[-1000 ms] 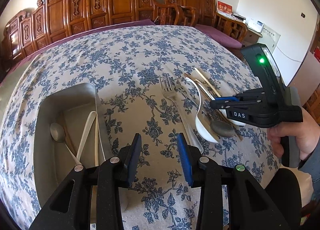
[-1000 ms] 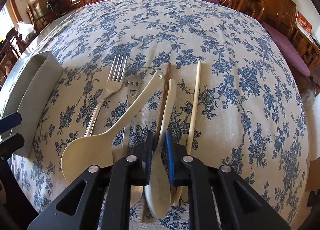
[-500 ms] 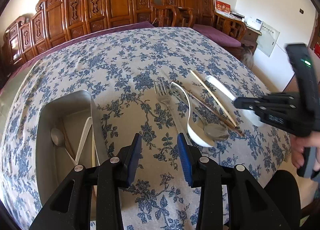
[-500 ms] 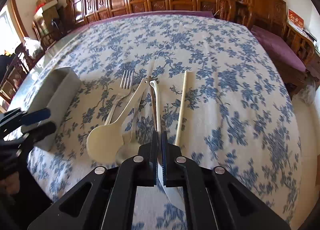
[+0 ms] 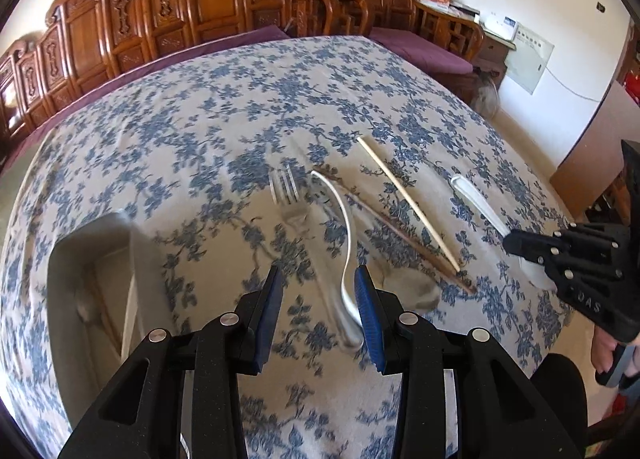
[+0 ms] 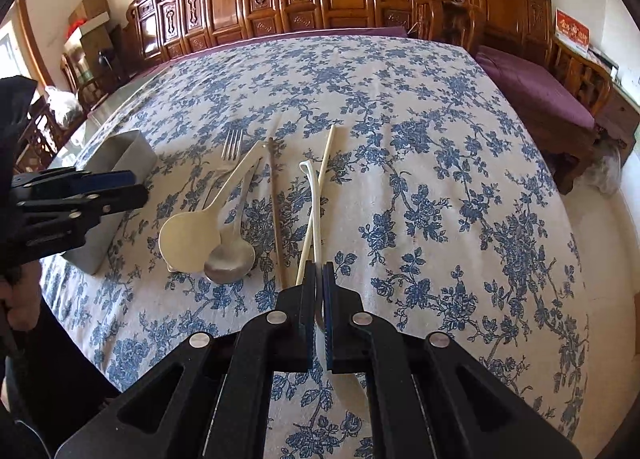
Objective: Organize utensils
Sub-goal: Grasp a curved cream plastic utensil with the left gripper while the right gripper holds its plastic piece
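My right gripper [image 6: 318, 271] is shut on a white spoon [image 6: 316, 211], held above the cloth with its handle pointing away; the left wrist view shows that spoon [image 5: 476, 203] at the right gripper [image 5: 510, 245]. On the floral tablecloth lie a fork [image 5: 288, 199], a large cream spoon [image 6: 188, 239], a metal spoon [image 6: 230, 259], a dark chopstick [image 6: 274, 199] and a light chopstick [image 6: 320, 187]. My left gripper [image 5: 318, 279] hovers open over the cream spoon's handle [image 5: 346, 235], gripping nothing.
A metal tray [image 5: 144, 259] stands at the left near the table's front edge, blurred utensils inside; it also shows as the tray [image 6: 120, 151] behind the left gripper [image 6: 136, 185]. Carved wooden chairs ring the table's far side. A hand grips each tool.
The right gripper closed on the white spoon and lifted it out of the pile to the right. The left gripper moved right from the tray to over the utensils.
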Tool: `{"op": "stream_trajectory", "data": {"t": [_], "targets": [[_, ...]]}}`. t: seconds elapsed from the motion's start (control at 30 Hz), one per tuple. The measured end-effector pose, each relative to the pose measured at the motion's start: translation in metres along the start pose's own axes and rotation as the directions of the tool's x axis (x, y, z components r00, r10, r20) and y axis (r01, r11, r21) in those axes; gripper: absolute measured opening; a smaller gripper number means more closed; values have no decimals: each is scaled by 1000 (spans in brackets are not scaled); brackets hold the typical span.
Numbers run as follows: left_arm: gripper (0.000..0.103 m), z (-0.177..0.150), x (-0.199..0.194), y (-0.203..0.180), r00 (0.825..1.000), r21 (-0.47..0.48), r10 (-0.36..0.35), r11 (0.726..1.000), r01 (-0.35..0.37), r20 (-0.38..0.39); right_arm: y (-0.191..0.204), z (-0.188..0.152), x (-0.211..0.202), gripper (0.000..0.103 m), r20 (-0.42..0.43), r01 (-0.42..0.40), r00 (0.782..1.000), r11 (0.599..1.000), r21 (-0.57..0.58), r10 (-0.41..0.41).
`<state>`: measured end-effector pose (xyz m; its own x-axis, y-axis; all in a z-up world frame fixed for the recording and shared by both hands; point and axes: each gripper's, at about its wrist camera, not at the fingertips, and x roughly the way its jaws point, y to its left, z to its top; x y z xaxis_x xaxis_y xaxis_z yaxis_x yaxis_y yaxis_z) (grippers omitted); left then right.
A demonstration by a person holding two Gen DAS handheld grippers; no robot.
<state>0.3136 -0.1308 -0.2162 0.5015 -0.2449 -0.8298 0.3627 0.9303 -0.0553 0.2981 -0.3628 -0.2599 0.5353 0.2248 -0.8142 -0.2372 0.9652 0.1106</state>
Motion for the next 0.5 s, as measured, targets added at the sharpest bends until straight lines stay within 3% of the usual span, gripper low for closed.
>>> {"op": "stream_trajectory", "data": {"t": [0.17, 0.5], "targets": [[34, 15, 26, -6, 999, 1, -22, 1000, 22, -49, -5, -2, 3, 5, -10, -16, 1000, 1000, 21, 16], [21, 25, 65, -19, 989, 34, -35, 999, 40, -141, -11, 0, 2, 5, -7, -34, 999, 998, 48, 34]]}}
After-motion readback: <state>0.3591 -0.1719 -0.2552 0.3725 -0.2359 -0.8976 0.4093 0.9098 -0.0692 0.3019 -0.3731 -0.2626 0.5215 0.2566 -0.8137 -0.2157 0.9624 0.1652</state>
